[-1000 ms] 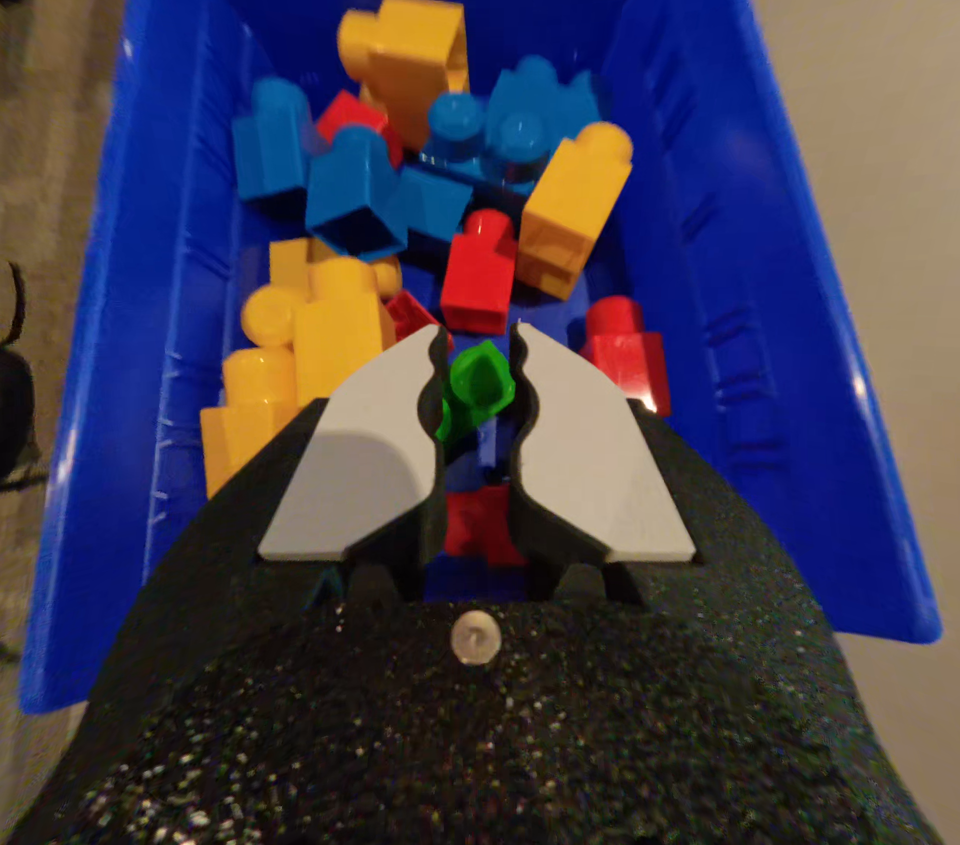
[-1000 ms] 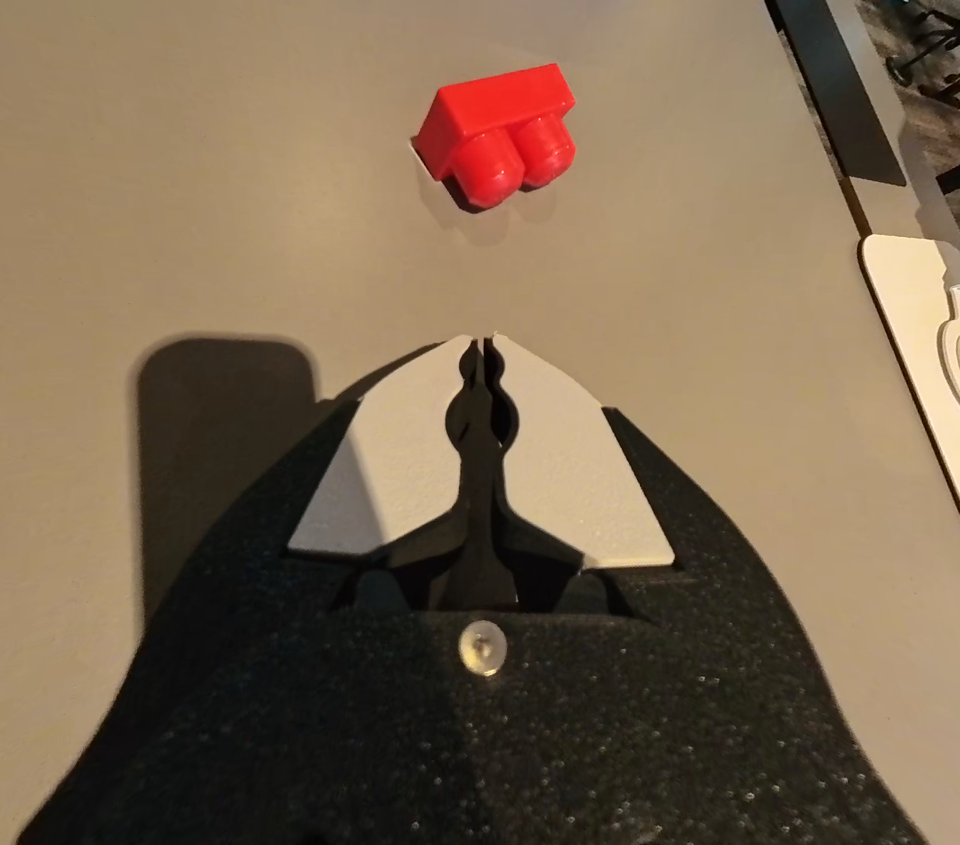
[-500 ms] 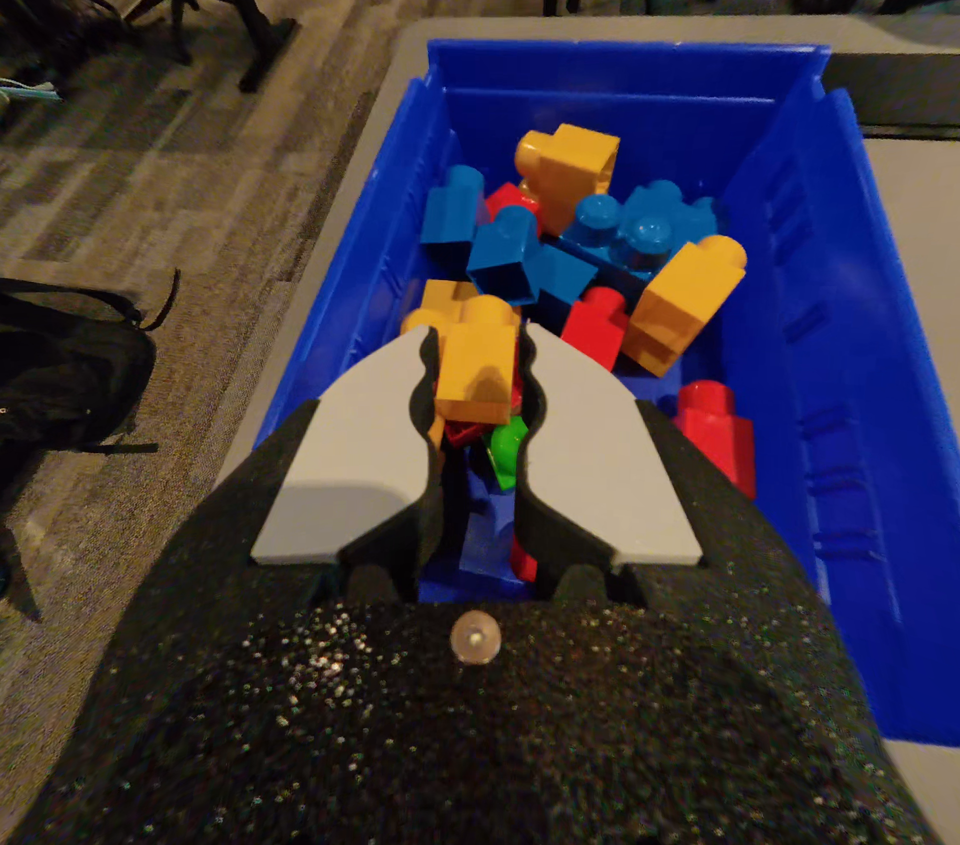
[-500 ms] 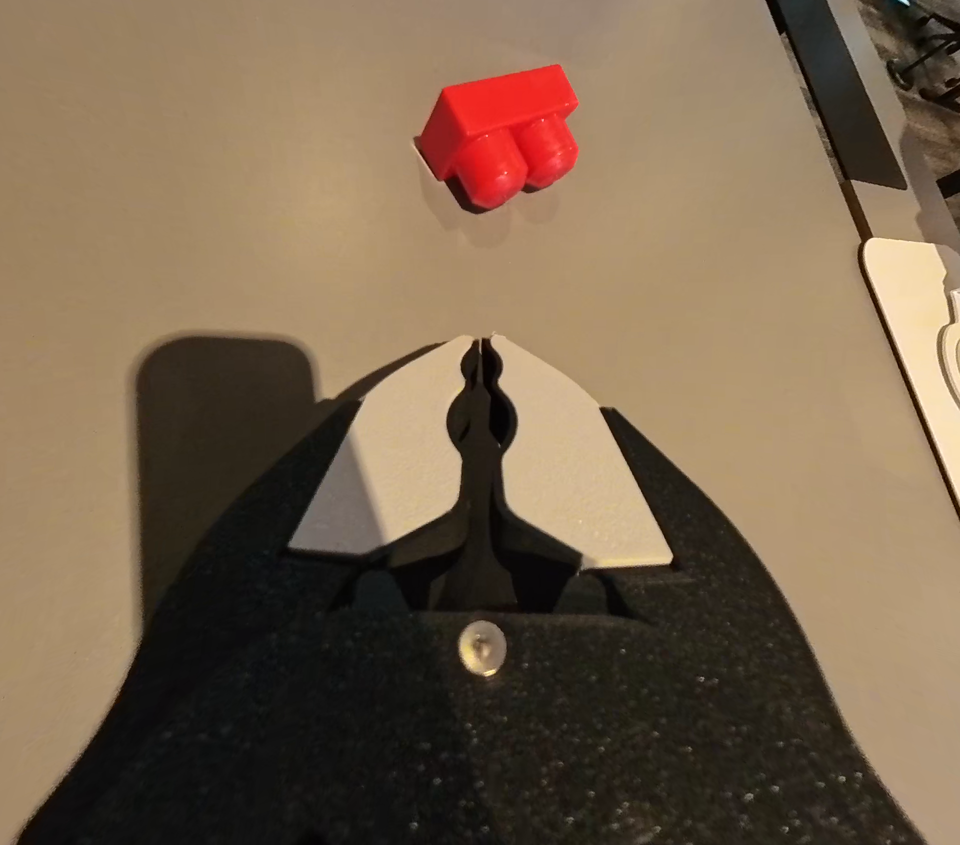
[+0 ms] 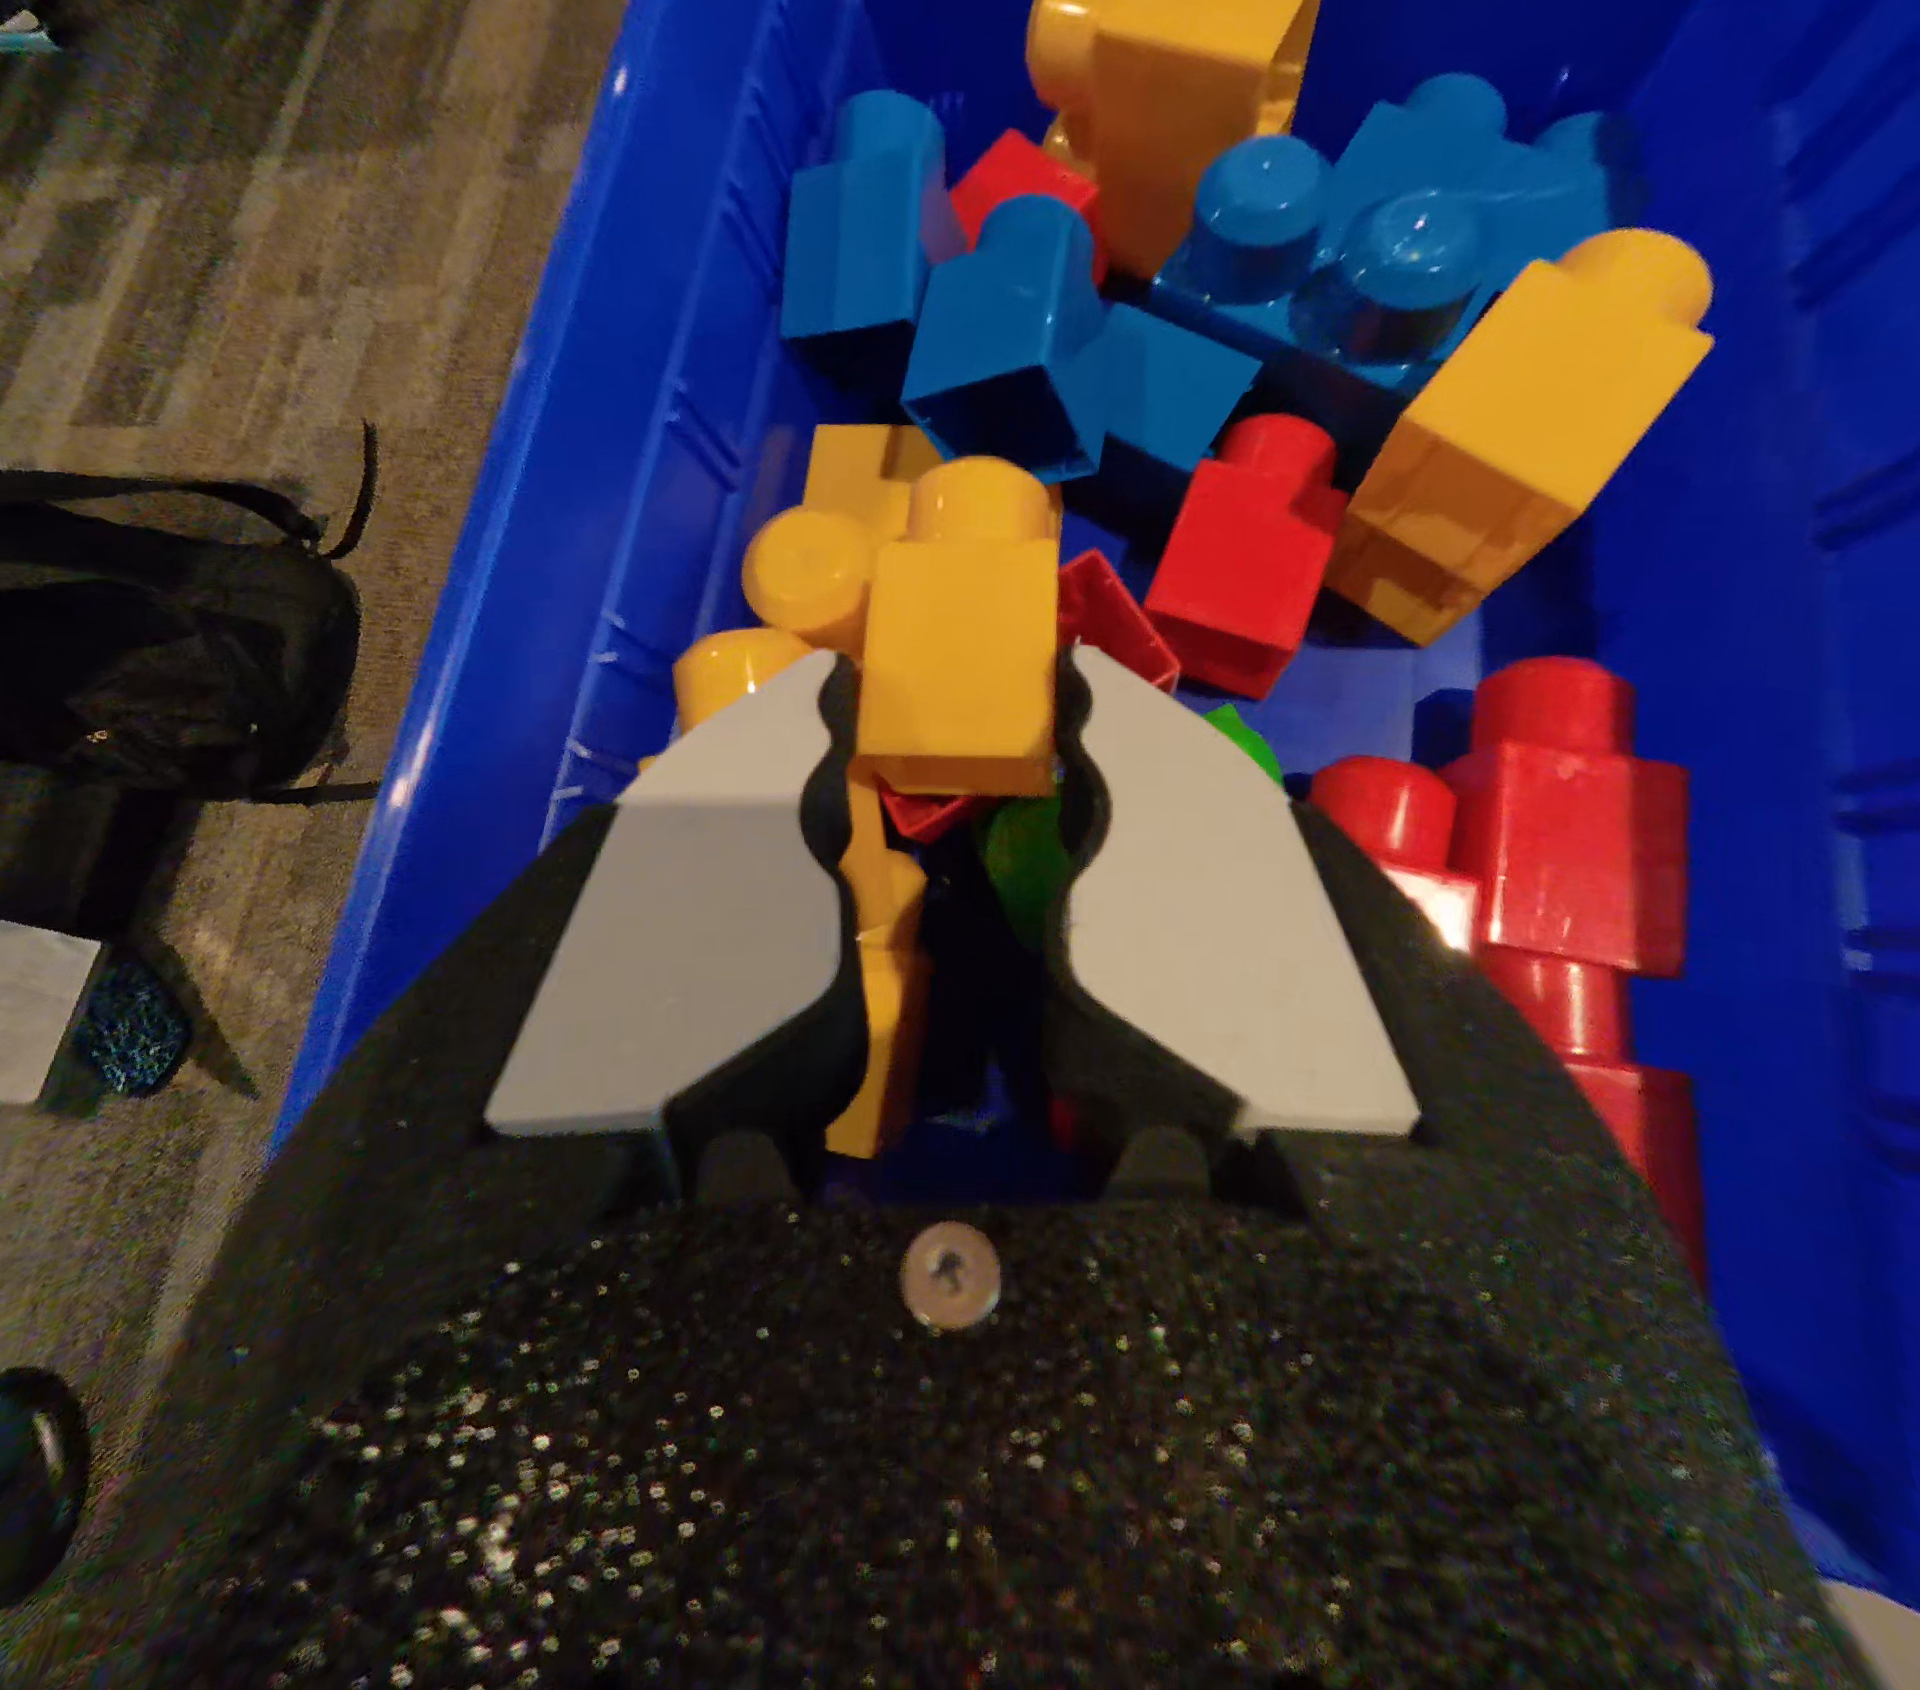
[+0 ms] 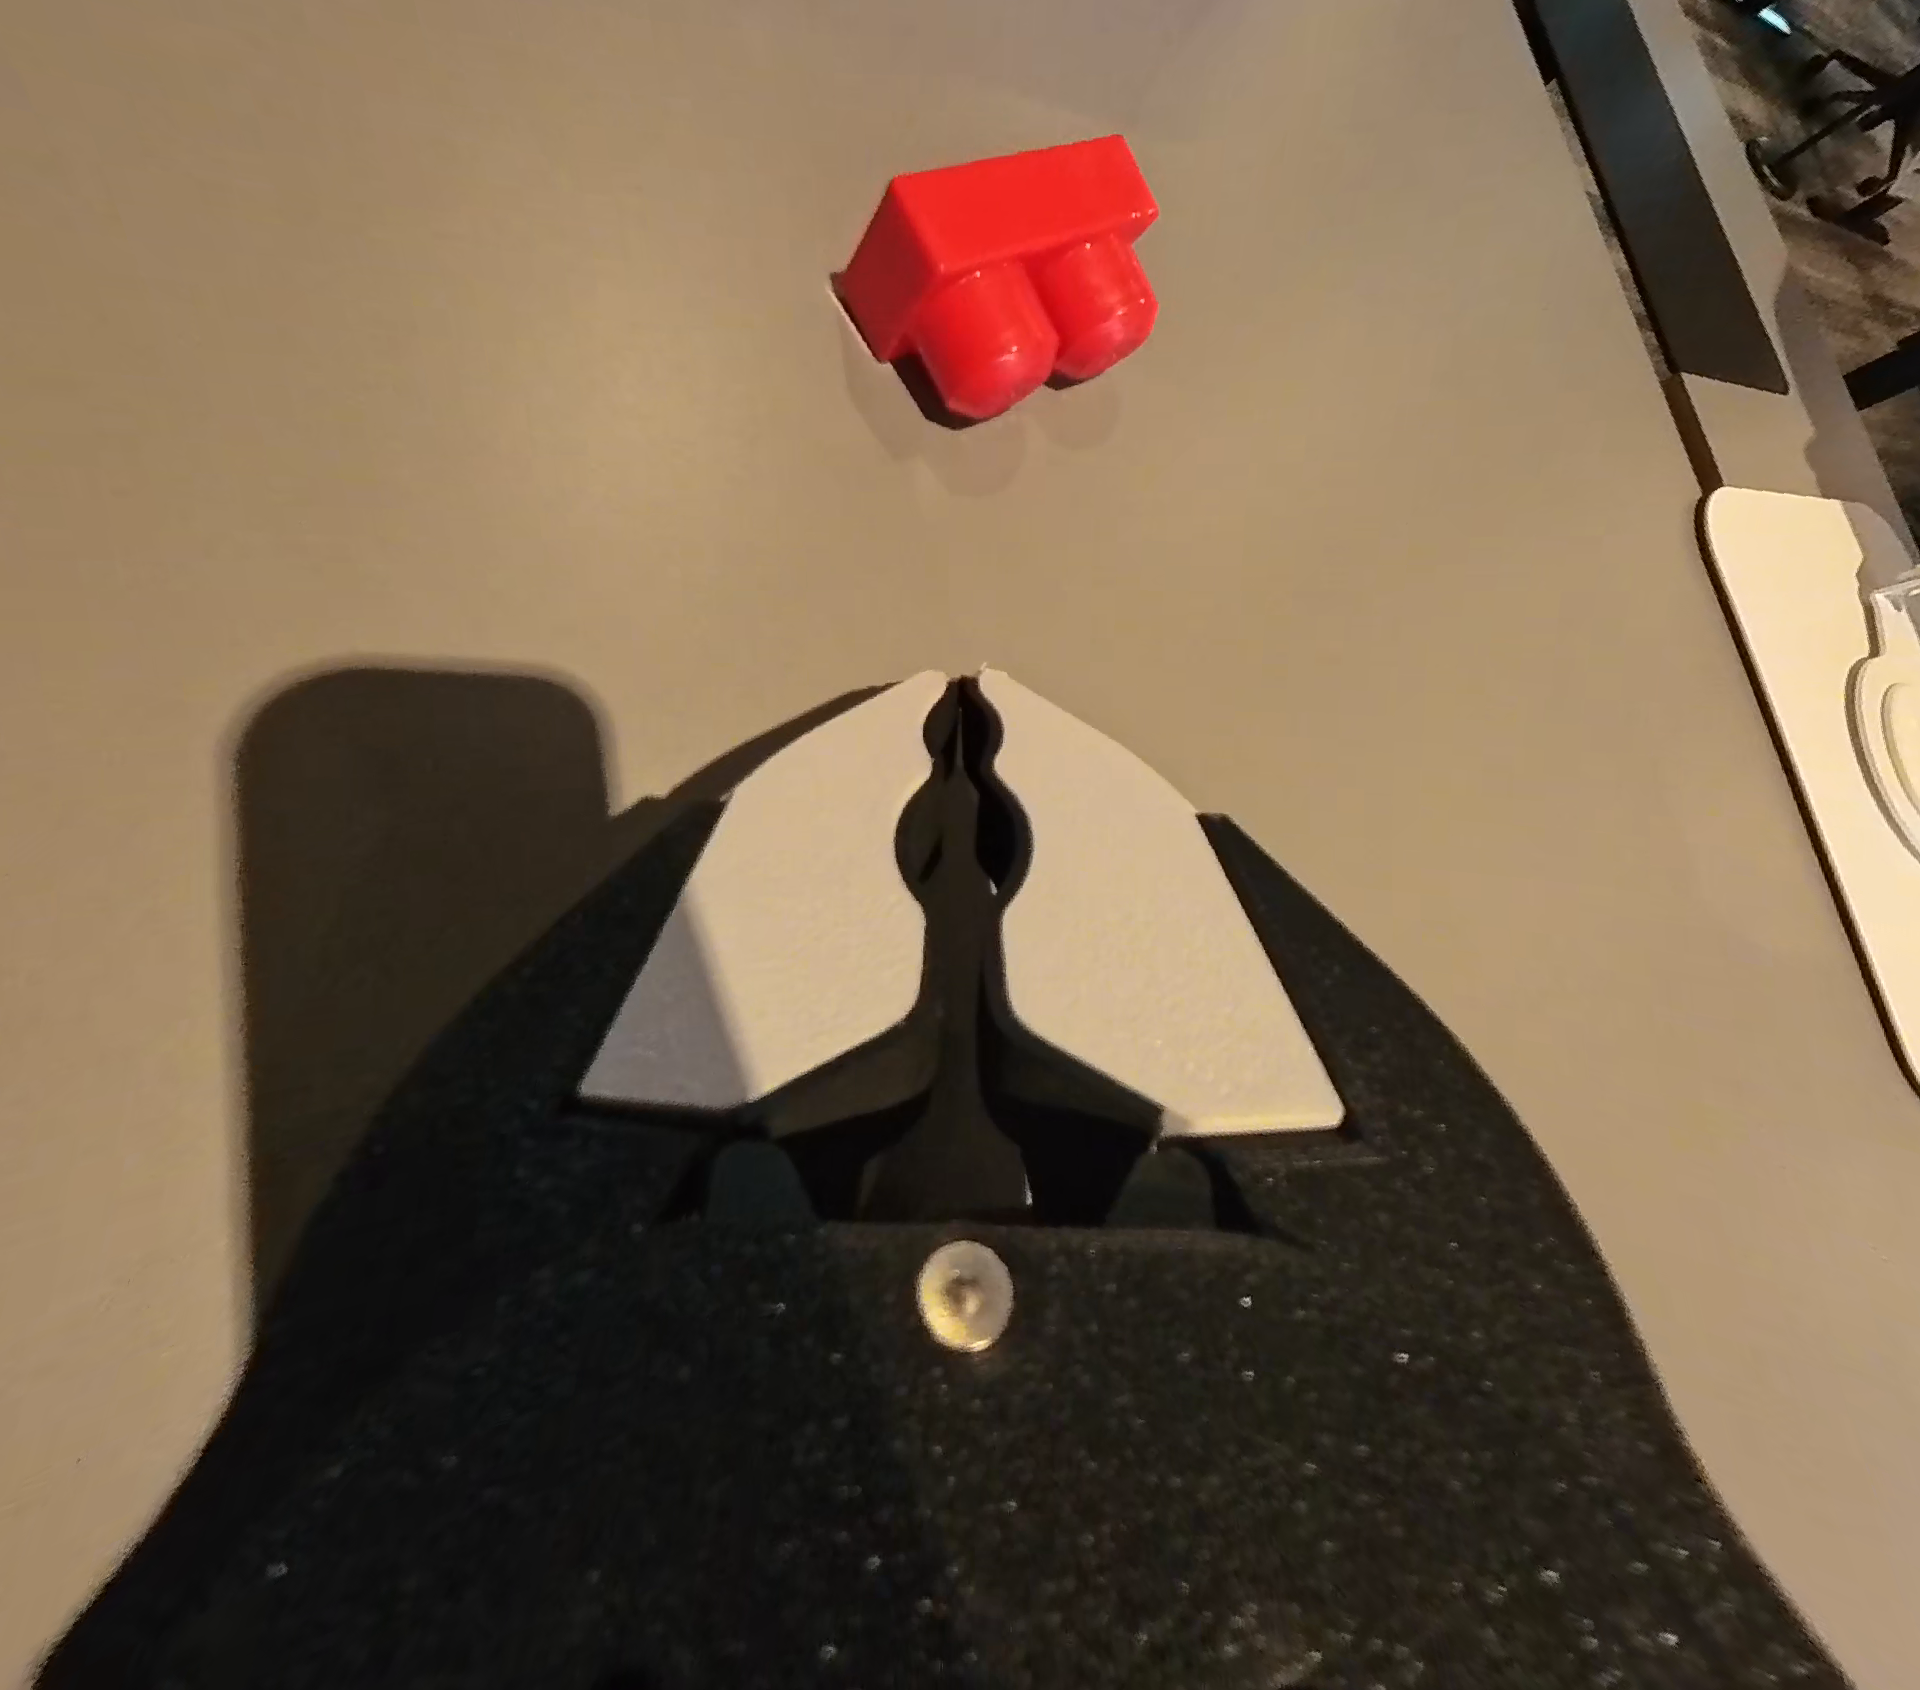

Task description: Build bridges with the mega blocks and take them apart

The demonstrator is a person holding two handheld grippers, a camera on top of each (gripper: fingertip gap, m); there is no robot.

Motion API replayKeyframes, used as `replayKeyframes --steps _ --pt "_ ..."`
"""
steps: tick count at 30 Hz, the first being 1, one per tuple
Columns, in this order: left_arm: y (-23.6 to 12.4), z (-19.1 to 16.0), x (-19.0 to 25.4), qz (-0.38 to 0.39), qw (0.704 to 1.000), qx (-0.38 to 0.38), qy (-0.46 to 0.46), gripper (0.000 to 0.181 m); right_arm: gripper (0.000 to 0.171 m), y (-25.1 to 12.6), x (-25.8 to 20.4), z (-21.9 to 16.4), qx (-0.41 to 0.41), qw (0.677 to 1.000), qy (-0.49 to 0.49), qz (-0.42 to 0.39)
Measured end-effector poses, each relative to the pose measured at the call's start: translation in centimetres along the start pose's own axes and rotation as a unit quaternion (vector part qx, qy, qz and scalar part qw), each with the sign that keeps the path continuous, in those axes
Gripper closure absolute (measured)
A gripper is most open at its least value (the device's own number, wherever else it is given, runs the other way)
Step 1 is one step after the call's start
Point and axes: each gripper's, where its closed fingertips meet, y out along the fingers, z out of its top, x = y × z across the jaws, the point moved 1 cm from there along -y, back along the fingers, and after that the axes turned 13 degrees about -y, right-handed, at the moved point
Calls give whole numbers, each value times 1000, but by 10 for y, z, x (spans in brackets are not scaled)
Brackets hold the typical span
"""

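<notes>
Left wrist view: left tongs (image 5: 956, 695) pinch a single-stud yellow plastic block (image 5: 961, 653) inside the blue plastic bin (image 5: 582, 497), beside grey plank flooring (image 5: 239, 186). Right tongs (image 6: 966, 684) are pressed together over the matte grey worktop (image 6: 416, 290), apart from a two-stud red plastic block (image 6: 1003, 269).

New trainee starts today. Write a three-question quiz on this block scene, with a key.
1. True or false: the right gripper holds the red block.
2. What colour is the block between the left gripper fingers?
3. The red block on the table lies: A) studs toward the camera B) studs up C) inside the blue bin

Key: 1 false, it is shut and empty; 2 yellow; 3 A.
</notes>
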Motion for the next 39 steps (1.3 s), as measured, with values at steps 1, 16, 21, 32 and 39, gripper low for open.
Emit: replayKeyframes --steps 1,16,21,32,39 --pt "-2 2 2 -3 1000 7 2 145 171 0 0 0 0 1000 -1 -1" --pt "-117 18 249 -291 830 268 393 146 171 0 0 0 1 1000 5 5" --pt "-103 -34 312 -274 786 196 518 146 171 0 0 0 2 1000 5 7" --pt "-62 -89 336 -305 802 27 512 146 171 0 0 0 1 1000 -3 0" --pt "-52 -102 328 -302 797 -20 523 144 171 0 0 0 1 1000 -4 -2"
